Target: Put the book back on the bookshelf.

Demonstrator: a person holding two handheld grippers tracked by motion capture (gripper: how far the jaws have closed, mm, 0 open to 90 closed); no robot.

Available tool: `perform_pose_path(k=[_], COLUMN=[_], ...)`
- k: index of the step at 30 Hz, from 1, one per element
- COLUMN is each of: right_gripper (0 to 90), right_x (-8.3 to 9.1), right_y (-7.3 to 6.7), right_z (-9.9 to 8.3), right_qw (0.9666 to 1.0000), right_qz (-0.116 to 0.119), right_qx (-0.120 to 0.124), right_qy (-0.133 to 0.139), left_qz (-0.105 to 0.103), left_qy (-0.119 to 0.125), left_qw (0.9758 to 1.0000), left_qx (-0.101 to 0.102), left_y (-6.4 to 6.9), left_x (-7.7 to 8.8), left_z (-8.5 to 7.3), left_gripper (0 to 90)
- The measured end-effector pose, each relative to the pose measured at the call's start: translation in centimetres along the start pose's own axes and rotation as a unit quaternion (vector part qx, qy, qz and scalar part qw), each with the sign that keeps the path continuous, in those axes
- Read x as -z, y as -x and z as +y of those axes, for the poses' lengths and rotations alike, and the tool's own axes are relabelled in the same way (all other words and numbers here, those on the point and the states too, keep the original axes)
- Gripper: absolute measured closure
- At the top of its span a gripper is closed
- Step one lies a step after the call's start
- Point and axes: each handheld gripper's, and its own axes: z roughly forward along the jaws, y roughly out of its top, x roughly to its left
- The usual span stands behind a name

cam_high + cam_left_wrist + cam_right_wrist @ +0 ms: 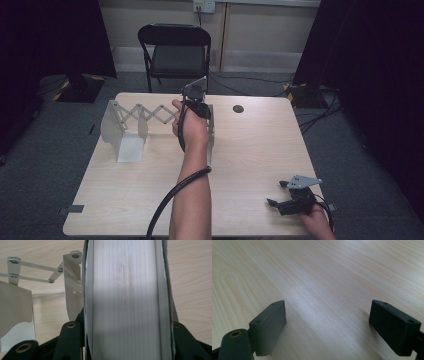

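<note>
Table [250,165]: pale wood, a small dark round port [238,108] near its far edge. Black folding chair [175,50] stands beyond it, cables on the grey floor.

Expanding book rack [142,122]: white metal panels joined by a scissor lattice [150,114], standing on the far-left part of the table. Left end panel [111,122] sits well out from the rest; the lattice is stretched partway. The left gripper view looks down on the lattice links [32,272] and one curved divider [72,285].

Left gripper [199,102]: over the rack's right end, jaws clamped on the right end plate [127,300], one black jaw flat against each face. The plate's edge runs straight up between them.

Right gripper [287,202]: resting low at the near-right corner of the table, well apart from the rack. Jaws stand wide, nothing between the pads [269,322], bare wood under them.

Risks, judged from here: only one end is held. A pull or push on the plate would likely drag the whole rack across the smooth tabletop instead of working the lattice, since nothing pins the far panel. A pull off the lattice's line could bind the links or tip the thin panels. The grip sits on a narrow plate, so a twist of the wrist could let it slip out.
</note>
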Motion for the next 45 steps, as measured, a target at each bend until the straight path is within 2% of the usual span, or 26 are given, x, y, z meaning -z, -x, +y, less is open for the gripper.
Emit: perform_pose_path(k=[8,10,17,21,26,29,35,40,45], right_gripper=[13.6,13.7,13.6,13.7,13.6,13.6,13.6,13.6,13.6], right_x=[0.0,0.0,0.0,0.0,0.0,0.0,0.0,0.0,0.0], right_y=[0.0,0.0,0.0,0.0,0.0,0.0,0.0,0.0,0.0], right_z=[0.0,0.0,0.0,0.0,0.0,0.0,0.0,0.0,0.0], right_qw=[1.0,1.0,1.0,1.0,1.0,1.0,1.0,1.0,1.0], right_qz=[0.0,0.0,-0.001,-0.001,0.0,0.0,0.0,-0.001,-0.001], right_qx=[0.0,0.0,0.0,0.0,0.0,0.001,0.0,0.0,0.0], right_qy=[0.001,0.0,0.0,-0.001,0.0,0.0,0.0,0.0,0.0], left_qz=[0.002,0.004,0.006,0.002,0.001,0.001,0.002,0.007,0.003], left_qy=[-0.004,0.001,0.0,-0.004,-0.003,-0.002,-0.006,-0.004,0.002], left_qw=[0.9999,0.9998,0.9996,0.9991,0.9992,0.9989,0.9989,0.9992,0.9992], left_qx=[0.013,0.022,0.026,0.043,0.039,0.046,0.047,0.039,0.041], left_y=[-0.2,-0.2,0.0,0.0,0.1,0.1,0.3,0.6,0.5], left_x=[-0.2,-0.2,-0.4,-0.9,-1.2,-1.3,-1.2,-1.2,-1.2], left_z=[-0.1,-0.1,-0.1,-0.4,-0.6,-0.6,-0.6,-0.7,-0.9], left_gripper=[53.6,53.6,53.5,53.4,53.4,53.3,52.9,52.3,51.2])
